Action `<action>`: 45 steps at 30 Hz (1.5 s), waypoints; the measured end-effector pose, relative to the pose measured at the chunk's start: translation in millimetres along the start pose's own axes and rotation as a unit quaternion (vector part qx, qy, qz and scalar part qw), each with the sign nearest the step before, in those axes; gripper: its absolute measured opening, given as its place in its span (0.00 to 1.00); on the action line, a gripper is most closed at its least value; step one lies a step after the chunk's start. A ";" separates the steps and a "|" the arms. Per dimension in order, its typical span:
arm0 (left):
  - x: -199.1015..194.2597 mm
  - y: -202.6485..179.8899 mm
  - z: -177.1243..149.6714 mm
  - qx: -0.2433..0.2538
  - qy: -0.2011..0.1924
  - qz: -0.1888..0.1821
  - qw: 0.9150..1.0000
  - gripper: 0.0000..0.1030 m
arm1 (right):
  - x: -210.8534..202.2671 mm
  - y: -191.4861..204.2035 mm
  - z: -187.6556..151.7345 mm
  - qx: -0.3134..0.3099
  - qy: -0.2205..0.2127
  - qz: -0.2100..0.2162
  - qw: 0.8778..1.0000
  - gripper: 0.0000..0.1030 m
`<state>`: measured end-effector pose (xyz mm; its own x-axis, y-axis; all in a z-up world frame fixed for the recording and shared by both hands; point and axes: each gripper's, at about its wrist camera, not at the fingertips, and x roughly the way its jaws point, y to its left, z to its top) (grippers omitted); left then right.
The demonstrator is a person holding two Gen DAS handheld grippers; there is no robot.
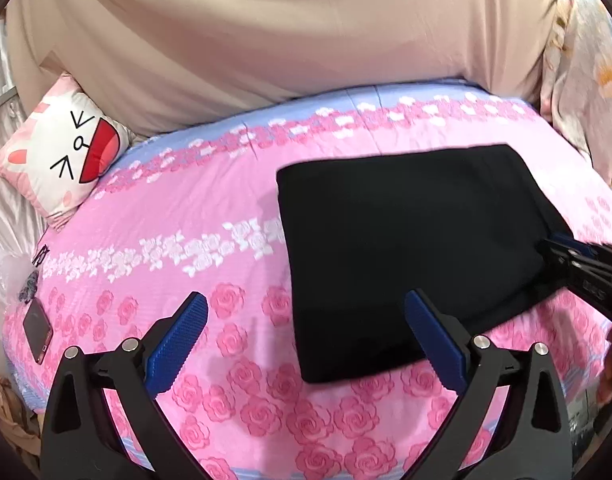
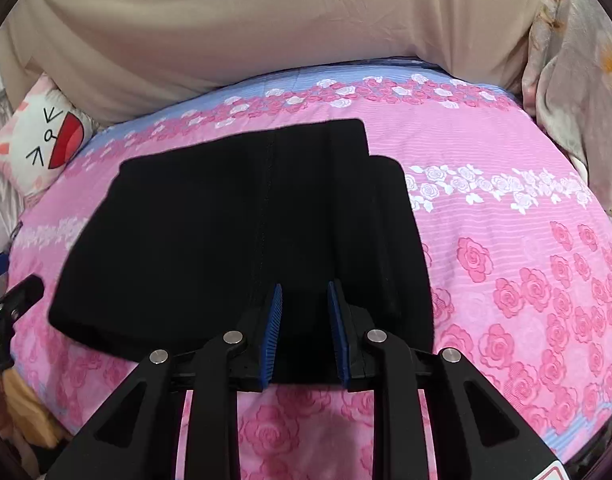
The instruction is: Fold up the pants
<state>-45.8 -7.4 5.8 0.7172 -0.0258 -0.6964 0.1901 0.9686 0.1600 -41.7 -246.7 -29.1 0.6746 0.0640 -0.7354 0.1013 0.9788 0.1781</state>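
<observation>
Black pants lie folded flat on pink bed. Left gripper jaws spread wide, empty. Right gripper jaws narrow, nothing pinched. Lift away gently so fold stays neat.

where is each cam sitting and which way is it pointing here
Left wrist: sits on the left gripper, tilted down across the pink rose bedspread; its wide-open blue pads frame bare bedspread, with the folded black pants to the right and the right gripper at their edge.
Right wrist: sits on the right gripper, tilted down over the near edge of the pants, pads slightly apart.
Shared: pants, bedspread, cat-face pillow, beige sheet.
</observation>
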 end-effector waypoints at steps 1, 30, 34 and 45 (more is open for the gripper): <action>2.1 0.5 2.6 0.001 0.000 0.009 1.000 0.94 | -7.1 -4.8 1.9 0.013 -0.007 0.016 1.000 0.26; 48.8 0.7 6.3 0.006 0.038 0.045 0.998 0.95 | -48.8 -24.4 -0.7 0.037 -0.068 0.010 0.997 0.21; 50.2 -7.8 8.5 0.009 0.037 0.037 0.999 0.95 | -39.3 5.1 35.0 -0.016 -0.075 0.040 0.996 0.21; 51.1 -10.0 14.6 0.011 0.034 0.042 0.998 0.95 | 23.9 -27.5 53.0 0.039 -0.032 -0.036 0.998 0.18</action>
<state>-1.3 -22.0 -21.2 0.6843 0.0736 -0.7255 0.1454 0.9611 0.2347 10.4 -282.4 -16.9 0.7091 -0.0207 -0.7048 0.2058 0.9621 0.1787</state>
